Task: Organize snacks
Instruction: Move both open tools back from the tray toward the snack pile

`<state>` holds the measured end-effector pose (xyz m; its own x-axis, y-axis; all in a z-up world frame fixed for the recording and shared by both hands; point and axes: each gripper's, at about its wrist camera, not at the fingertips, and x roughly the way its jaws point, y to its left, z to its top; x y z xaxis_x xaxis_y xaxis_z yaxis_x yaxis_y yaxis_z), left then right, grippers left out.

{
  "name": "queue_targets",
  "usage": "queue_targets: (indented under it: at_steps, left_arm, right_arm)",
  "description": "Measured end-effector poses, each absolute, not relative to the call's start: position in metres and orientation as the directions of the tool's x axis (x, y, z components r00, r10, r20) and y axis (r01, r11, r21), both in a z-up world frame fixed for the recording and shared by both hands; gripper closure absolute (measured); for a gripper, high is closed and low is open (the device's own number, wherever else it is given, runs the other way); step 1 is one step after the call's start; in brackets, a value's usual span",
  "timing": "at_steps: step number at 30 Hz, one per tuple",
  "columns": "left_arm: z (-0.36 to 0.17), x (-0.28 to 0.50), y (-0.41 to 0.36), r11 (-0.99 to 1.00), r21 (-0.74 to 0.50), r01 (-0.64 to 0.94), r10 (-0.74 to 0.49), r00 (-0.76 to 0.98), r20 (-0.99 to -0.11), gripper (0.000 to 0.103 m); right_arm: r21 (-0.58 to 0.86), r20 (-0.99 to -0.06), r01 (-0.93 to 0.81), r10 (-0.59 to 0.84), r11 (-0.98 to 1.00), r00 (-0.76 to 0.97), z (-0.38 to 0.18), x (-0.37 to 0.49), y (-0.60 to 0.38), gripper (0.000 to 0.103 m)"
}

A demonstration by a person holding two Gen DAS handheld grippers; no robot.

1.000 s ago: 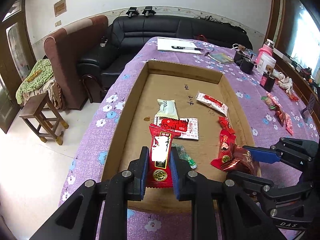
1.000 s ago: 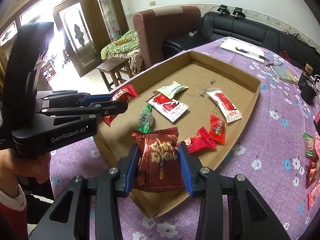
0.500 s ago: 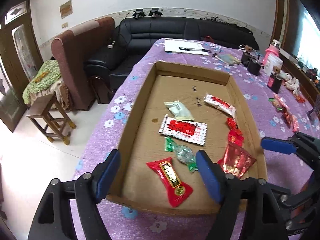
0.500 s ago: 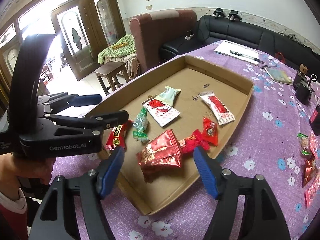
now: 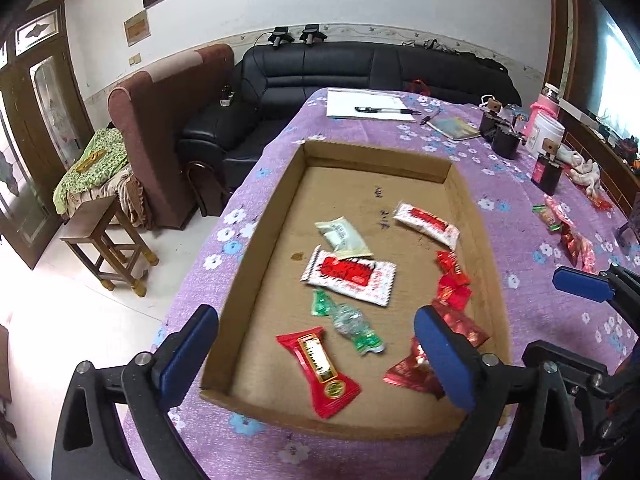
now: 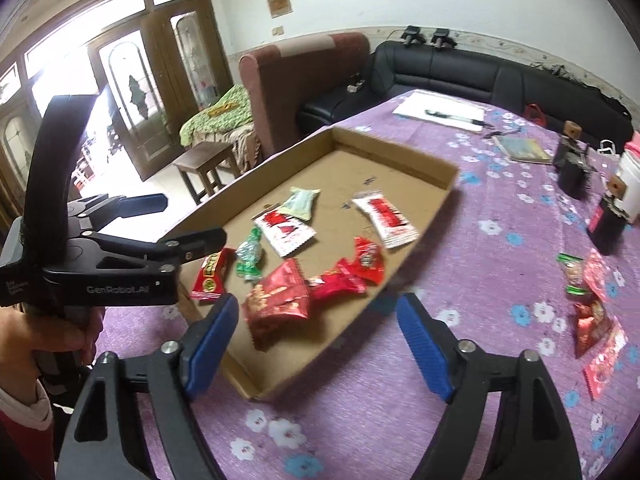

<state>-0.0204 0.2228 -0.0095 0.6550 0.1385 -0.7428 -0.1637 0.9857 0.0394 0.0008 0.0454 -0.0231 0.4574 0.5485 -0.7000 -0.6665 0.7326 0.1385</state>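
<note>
A table under a purple cloth with white and blue flowers (image 5: 520, 216) fills most of both views. On it lies a wide, shallow brown cardboard tray (image 5: 256, 248), and most of the snacks are inside it.

The left gripper (image 5: 316, 354) is above the near edge of the tray with its blue-padded fingers (image 5: 188, 344) wide apart, and it holds nothing. The right gripper (image 6: 320, 344) is above the near corner of the tray and the cloth; its fingers (image 6: 424, 344) are also wide apart and empty.

In the tray, near the right wall, lies a shiny dark red crinkled packet (image 6: 278, 300), and just beside it are small bright red wrapped candies (image 6: 352, 272). In the middle there is a white packet with a red label (image 5: 348, 274), and a pale green packet (image 5: 344, 236) touches its far edge. A long white and red packet (image 5: 426, 220) lies further back. Near the front lies a long red packet with a gold label (image 5: 320, 368), and beside it a green and clear wrapped candy (image 5: 346, 322).

Some more red and green snack packets (image 6: 588, 292) lie on the cloth to the right, well apart from the tray.
</note>
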Motion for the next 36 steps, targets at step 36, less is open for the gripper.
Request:
queue_targets:
  at_steps: [36]
  left_arm:
    - [-0.009,0.050,0.050,0.993,0.059,0.101,-0.022,0.653,-0.757,0.001]
  right_arm:
    - [0.159,-0.708,-0.331,0.341,0.930,0.618,-0.032,0.035,-0.174,0.016]
